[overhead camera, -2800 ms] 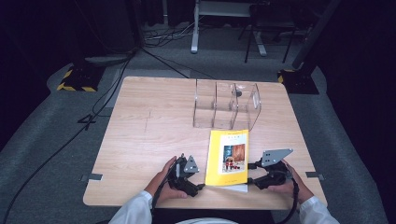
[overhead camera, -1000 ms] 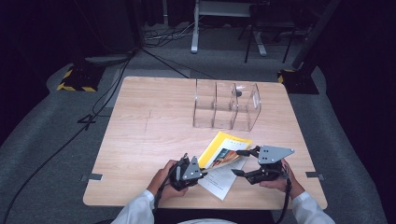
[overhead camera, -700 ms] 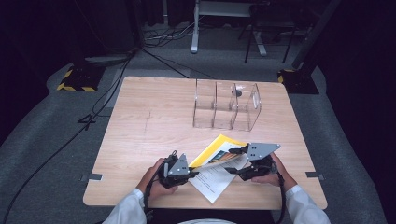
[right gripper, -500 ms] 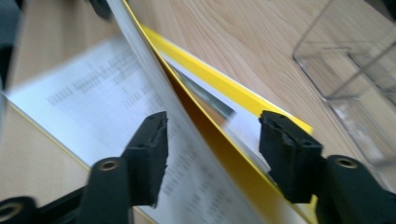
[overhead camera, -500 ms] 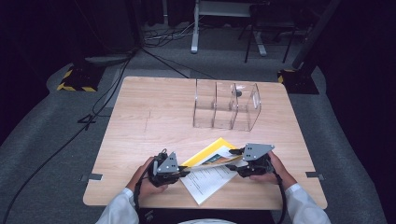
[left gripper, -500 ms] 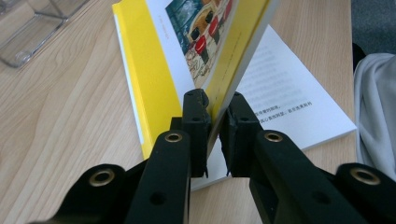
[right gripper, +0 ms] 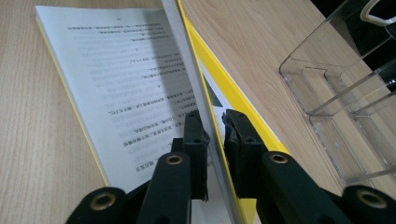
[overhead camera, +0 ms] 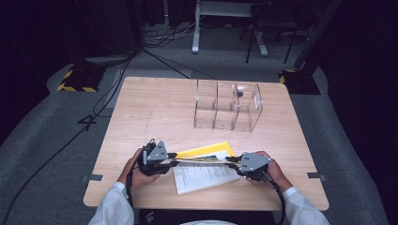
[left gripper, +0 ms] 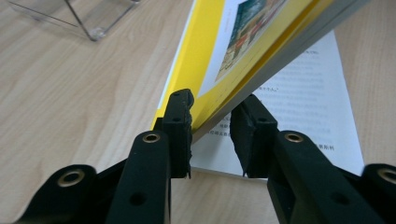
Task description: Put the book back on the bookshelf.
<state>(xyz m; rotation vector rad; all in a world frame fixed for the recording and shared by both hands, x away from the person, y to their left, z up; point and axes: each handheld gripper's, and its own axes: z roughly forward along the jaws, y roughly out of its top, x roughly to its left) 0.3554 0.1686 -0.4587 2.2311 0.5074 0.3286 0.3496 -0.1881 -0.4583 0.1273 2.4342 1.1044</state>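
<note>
Yellow book [overhead camera: 204,161] on near half of tabletop [overhead camera: 155,108], between the two hands, just in front of clear divider box [overhead camera: 228,105] but apart from it.

Book open: front cover plus a slab of pages raised on edge, printed white page [overhead camera: 202,174] flat on the wood beneath. Raised section gripped at both ends, evidently so that it lifts evenly and does not sag or twist along its length.

Left tongs [left gripper: 211,122]: jaws partly closed, one on each side of the raised yellow section at its end. Inner pad against the cover; small gap visible at the outer pad, so full clamping not confirmed from the left gripper view.

Right tongs [right gripper: 214,129]: jaws nearly closed, pinching the raised section at its end, grey page edges running between the pads.

Both pairs low, close to the tabletop, pointed inward toward each other in the high view. Low hold probably keeps the lower pages pinned by their own weight.

Divider box empty save for a small dark item in one compartment, identity not determinable. Purpose uncertain; opening or repositioning of the book judged most likely.
</note>
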